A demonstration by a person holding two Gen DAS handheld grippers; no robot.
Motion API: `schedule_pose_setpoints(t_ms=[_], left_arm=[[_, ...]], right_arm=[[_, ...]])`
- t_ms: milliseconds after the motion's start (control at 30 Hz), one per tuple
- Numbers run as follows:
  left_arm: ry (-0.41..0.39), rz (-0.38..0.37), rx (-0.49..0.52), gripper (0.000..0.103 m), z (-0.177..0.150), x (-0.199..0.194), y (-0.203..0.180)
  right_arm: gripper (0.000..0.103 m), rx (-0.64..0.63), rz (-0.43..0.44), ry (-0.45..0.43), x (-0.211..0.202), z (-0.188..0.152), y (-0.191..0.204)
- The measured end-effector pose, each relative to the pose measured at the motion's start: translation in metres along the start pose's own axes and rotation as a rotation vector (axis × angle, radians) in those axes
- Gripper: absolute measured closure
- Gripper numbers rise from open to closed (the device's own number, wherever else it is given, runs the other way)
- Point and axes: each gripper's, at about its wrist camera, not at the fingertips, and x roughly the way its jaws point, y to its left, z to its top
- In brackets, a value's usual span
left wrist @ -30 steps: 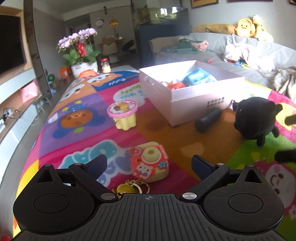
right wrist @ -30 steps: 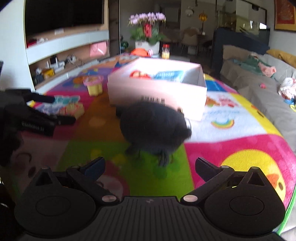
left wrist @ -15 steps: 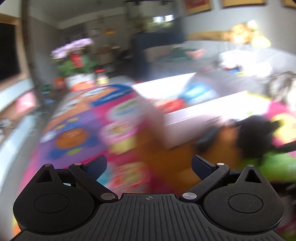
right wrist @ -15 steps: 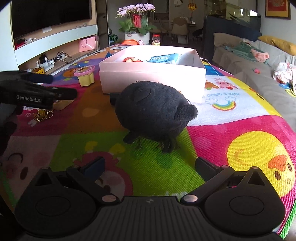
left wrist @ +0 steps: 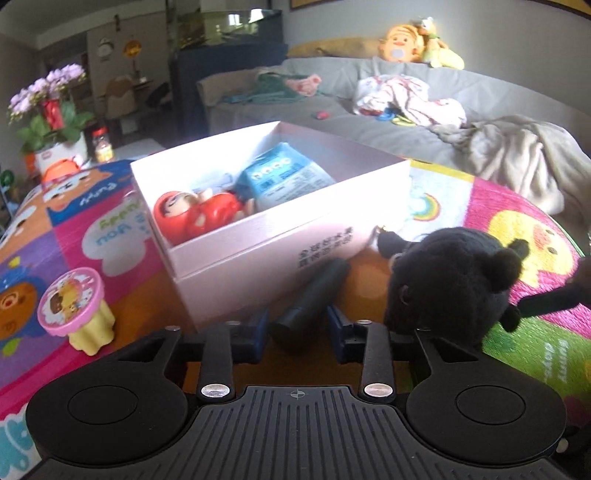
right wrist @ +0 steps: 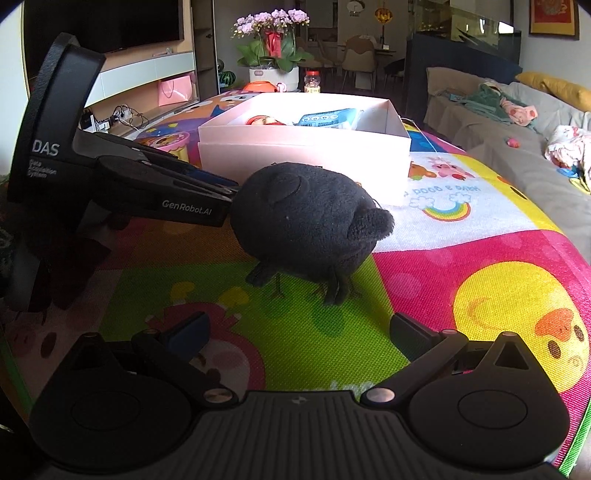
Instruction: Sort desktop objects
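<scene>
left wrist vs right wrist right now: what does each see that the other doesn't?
Left wrist only: the black cylinder between the left gripper fingers, whose jaws have just been closing; the pads look about on it. Also the doll in red inside the box.

Right wrist only: the right gripper, open over bare mat, and the TV.

Both: the pink box, the black plush, the blue packet, the pink-lidded toy.
</scene>
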Motion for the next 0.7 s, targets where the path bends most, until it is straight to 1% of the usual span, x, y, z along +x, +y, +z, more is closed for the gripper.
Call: schedule_pose_setpoints(t_ms=[133, 233, 300, 400, 467, 500, 533, 567, 633, 700], left_arm=[[0.009, -0.014, 0.024, 0.075, -0.008, -0.015, -0.002], [0.016, -0.006, 0.038, 0.075, -0.019, -0.031, 0.004], [0.022, 0.034, 0.042, 0.071, -0.024, -0.039, 0.012], [0.03, 0.143, 0.041, 0.062, -0.025, -0.04, 0.029], [0.037, 0.205, 0.011, 0.063, -0.022, -0.038, 0.04], [0.036, 0.226, -0.002, 0.06, -0.021, -0.038, 0.044], [0.03, 0.232, -0.016, 0.055, -0.019, -0.039, 0.047], [0.021, 0.215, -0.032, 0.051, -0.017, -0.041, 0.048], [0.01, 0.156, -0.067, 0.034, -0.016, -0.042, 0.044], [0.01, 0.111, -0.086, 0.026, -0.014, -0.038, 0.035]], right_arm=[[0.0, -0.001, -0.001, 0.0, 0.0, 0.0, 0.0], [0.0, -0.003, -0.004, 0.001, -0.001, 0.0, 0.0], [0.0, -0.003, -0.005, 0.001, 0.0, 0.0, -0.001], [0.0, -0.004, -0.008, 0.001, 0.0, 0.001, 0.0], [0.0, -0.005, -0.008, 0.001, 0.0, 0.001, 0.0], [0.0, -0.004, -0.008, 0.001, 0.0, 0.001, 0.0], [0.0, -0.005, -0.008, 0.0, 0.0, 0.001, 0.0], [0.0, -0.005, -0.008, 0.0, 0.0, 0.001, -0.001], [0.0, -0.005, -0.008, 0.001, 0.0, 0.001, 0.0], [0.0, -0.005, -0.008, 0.0, 0.0, 0.001, 0.0]])
